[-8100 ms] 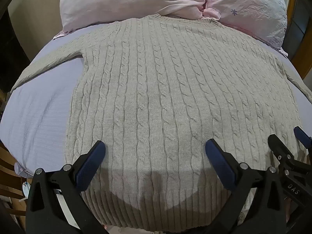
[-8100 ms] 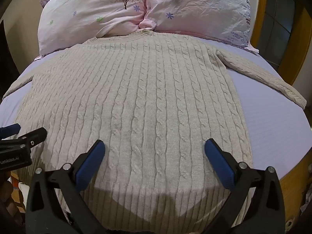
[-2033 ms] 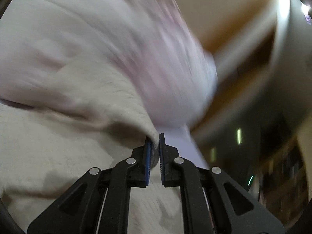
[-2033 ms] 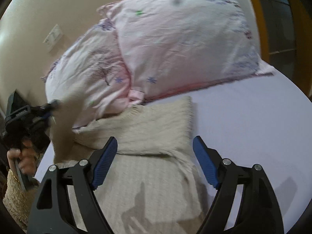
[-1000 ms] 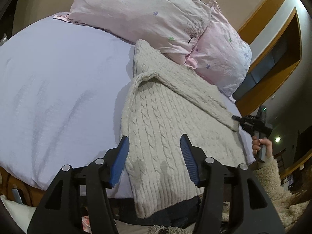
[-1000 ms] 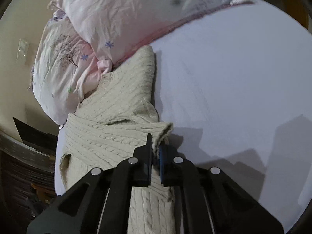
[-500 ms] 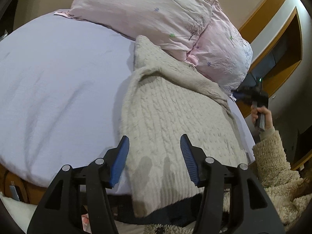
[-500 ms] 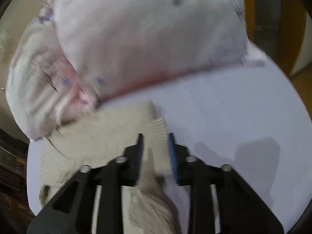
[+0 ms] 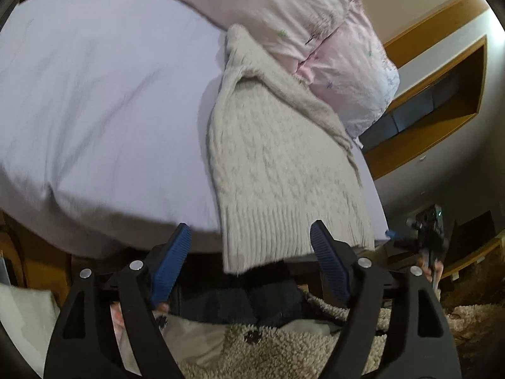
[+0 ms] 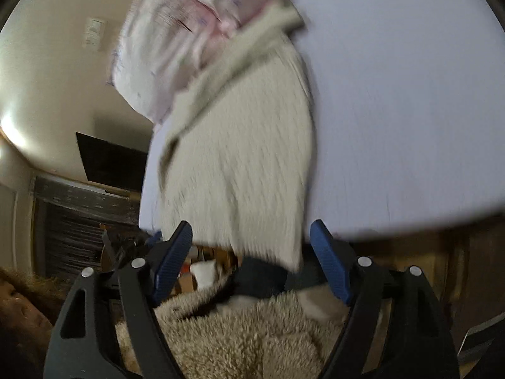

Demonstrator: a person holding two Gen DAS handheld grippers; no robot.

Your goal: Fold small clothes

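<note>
A beige cable-knit sweater (image 9: 277, 164) lies on the lilac bed sheet (image 9: 94, 94), folded into a narrow strip with both sleeves laid across its upper part. Its ribbed hem hangs over the bed's near edge. My left gripper (image 9: 251, 262) is open and empty, just below the hem. The sweater also shows, blurred, in the right wrist view (image 10: 240, 164). My right gripper (image 10: 251, 262) is open and empty, below the hem at the bed's edge. The right gripper appears at the far right of the left wrist view (image 9: 410, 240).
Two pink flowered pillows (image 9: 315, 41) lie at the head of the bed, touching the sweater's collar. A wooden bed frame (image 9: 410, 145) and dark shelving (image 10: 79, 214) stand around the bed. The person's fleecy jacket (image 10: 252, 341) fills the bottom of both views.
My right gripper has let go of the sleeve cuff, opened wide and pulled back to the bed's near edge. My left gripper stayed open and drew back below the hem.
</note>
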